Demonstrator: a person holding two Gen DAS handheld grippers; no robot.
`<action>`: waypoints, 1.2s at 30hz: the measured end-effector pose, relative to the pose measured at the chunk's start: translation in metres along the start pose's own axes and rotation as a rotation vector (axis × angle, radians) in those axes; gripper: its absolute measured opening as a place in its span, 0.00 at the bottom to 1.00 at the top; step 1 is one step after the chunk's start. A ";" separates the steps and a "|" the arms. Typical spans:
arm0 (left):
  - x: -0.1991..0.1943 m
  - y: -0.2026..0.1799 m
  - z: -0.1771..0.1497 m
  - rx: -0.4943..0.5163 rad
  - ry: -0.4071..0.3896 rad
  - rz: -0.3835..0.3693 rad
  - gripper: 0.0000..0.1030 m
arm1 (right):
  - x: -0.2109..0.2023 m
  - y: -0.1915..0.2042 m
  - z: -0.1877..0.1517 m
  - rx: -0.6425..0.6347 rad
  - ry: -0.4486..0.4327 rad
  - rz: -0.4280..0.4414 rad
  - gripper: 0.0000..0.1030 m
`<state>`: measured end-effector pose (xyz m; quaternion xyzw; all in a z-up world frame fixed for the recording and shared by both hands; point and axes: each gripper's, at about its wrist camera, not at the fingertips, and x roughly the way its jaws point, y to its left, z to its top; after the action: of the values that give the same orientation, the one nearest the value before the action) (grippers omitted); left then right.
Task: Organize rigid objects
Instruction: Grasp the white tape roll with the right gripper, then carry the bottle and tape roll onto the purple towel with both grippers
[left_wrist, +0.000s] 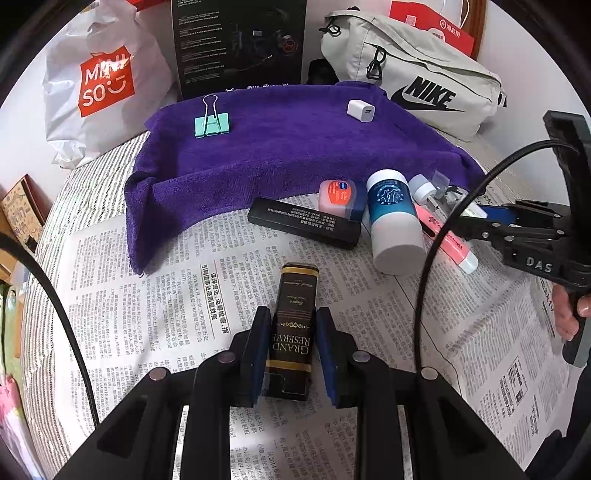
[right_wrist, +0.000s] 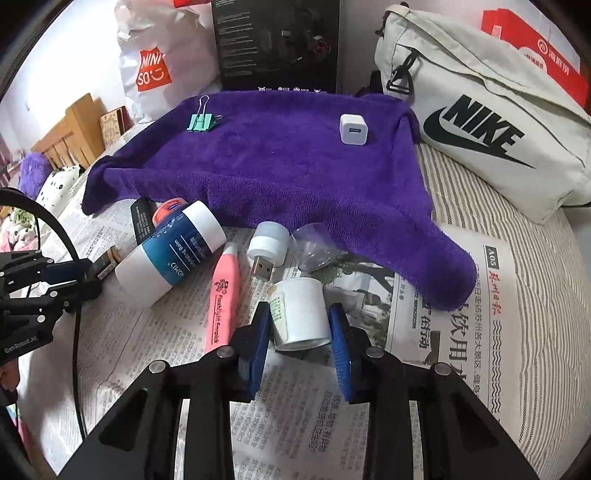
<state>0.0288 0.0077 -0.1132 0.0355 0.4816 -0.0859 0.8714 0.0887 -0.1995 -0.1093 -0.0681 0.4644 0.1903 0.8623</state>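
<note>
My left gripper (left_wrist: 293, 321) is shut on a dark brown "Grand Reserve" box (left_wrist: 293, 325) over the newspaper. My right gripper (right_wrist: 299, 319) is shut on a small white bottle (right_wrist: 299, 314). A purple towel (left_wrist: 288, 144) (right_wrist: 280, 162) lies behind, holding a green binder clip (left_wrist: 211, 123) (right_wrist: 201, 122) and a white charger cube (left_wrist: 361, 110) (right_wrist: 354, 129). In front of the towel lie a white-and-blue balm bottle (left_wrist: 391, 221) (right_wrist: 173, 251), a black bar (left_wrist: 303, 221), an orange tin (left_wrist: 336, 194), a pink highlighter (right_wrist: 221, 295), a white USB light (right_wrist: 266, 245) and a clear cap (right_wrist: 316, 245).
Newspaper (left_wrist: 184, 295) (right_wrist: 461, 314) covers a striped bed. At the back stand a Miniso bag (left_wrist: 103, 81), a black box (left_wrist: 240, 44) and a Nike bag (left_wrist: 417, 85) (right_wrist: 480, 122). The right gripper shows at the right of the left wrist view (left_wrist: 491, 218).
</note>
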 end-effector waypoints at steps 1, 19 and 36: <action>0.000 0.000 0.000 0.000 -0.001 0.001 0.24 | -0.003 -0.002 -0.001 0.005 -0.006 0.002 0.31; -0.005 -0.008 -0.010 0.032 -0.116 0.039 0.25 | -0.003 0.001 -0.015 -0.029 -0.103 -0.044 0.31; -0.006 -0.001 -0.011 0.003 -0.116 -0.003 0.25 | -0.004 0.001 -0.017 -0.035 -0.106 -0.054 0.31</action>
<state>0.0163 0.0090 -0.1136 0.0309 0.4301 -0.0896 0.8978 0.0731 -0.2046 -0.1156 -0.0856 0.4125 0.1786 0.8892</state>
